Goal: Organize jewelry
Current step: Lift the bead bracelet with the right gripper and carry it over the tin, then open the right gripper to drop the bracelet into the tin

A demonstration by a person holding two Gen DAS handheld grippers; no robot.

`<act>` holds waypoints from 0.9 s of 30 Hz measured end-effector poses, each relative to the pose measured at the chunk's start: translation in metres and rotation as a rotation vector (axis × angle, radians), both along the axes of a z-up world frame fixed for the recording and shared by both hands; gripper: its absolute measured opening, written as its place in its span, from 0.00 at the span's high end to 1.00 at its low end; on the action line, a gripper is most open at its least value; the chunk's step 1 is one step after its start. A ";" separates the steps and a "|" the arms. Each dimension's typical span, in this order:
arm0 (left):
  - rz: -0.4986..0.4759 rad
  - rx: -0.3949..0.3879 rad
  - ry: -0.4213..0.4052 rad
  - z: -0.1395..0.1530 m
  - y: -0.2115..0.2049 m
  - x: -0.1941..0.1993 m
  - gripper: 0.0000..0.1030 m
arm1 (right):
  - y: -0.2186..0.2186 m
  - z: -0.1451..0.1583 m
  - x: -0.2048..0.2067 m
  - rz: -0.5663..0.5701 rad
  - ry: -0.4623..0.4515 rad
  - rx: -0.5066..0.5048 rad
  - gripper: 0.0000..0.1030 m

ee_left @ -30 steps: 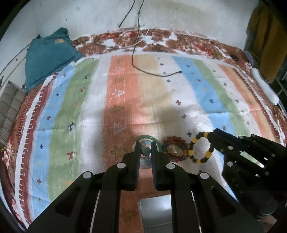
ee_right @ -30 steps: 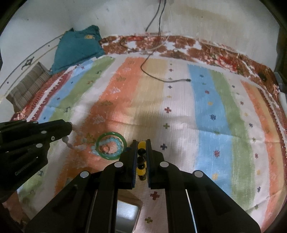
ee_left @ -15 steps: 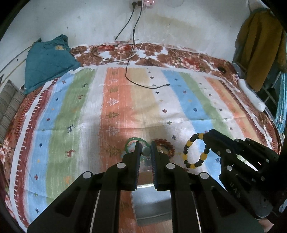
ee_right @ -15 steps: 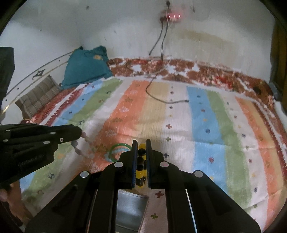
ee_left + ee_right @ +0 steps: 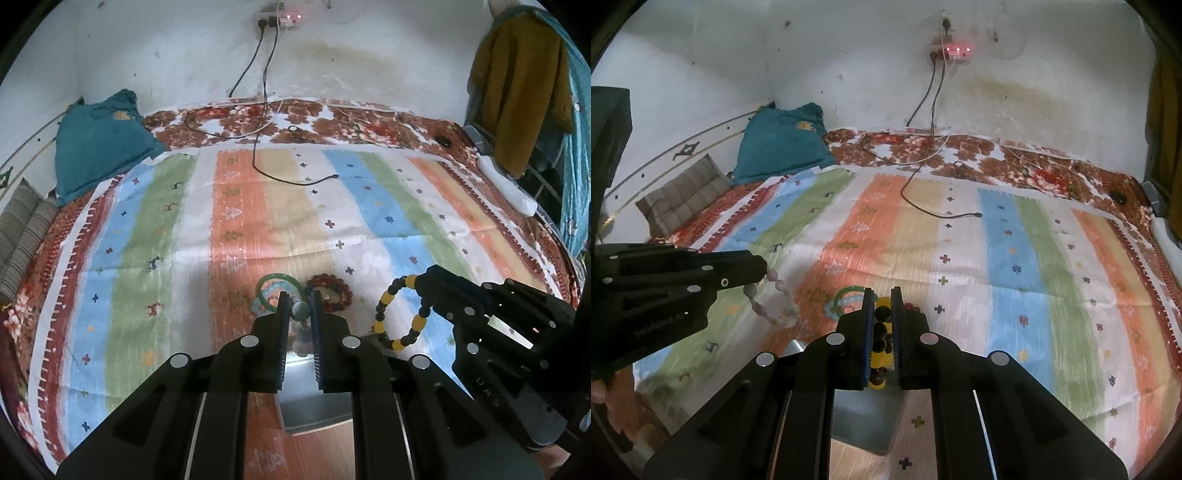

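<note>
stained white wall (image 5: 177, 48), striped bedspread (image 5: 388, 206)

Left wrist view looks forward over its own fingers, close above the striped bedspread (image 5: 332, 206), facing the far wall. Right wrist view faces the same wall from just beside, slightly higher. Both catch the green bangle (image 5: 275, 284) (image 5: 846, 295) and the wall socket (image 5: 277, 16) (image 5: 951, 50).
</note>
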State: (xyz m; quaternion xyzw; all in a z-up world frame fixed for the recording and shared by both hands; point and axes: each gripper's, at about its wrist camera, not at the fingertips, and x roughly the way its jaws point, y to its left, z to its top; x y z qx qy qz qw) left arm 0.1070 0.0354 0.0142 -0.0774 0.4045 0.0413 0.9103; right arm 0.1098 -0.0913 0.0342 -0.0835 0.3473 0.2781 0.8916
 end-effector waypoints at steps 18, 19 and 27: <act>-0.048 0.029 -0.030 -0.002 -0.025 -0.041 0.89 | -0.012 -0.006 -0.029 0.008 0.048 -0.002 0.90; -0.046 0.029 -0.030 -0.002 -0.025 -0.042 0.89 | -0.011 -0.007 -0.030 0.011 0.047 -0.004 0.90; -0.046 0.045 -0.001 -0.008 -0.029 -0.044 0.88 | -0.009 -0.008 -0.033 0.028 0.056 -0.008 0.90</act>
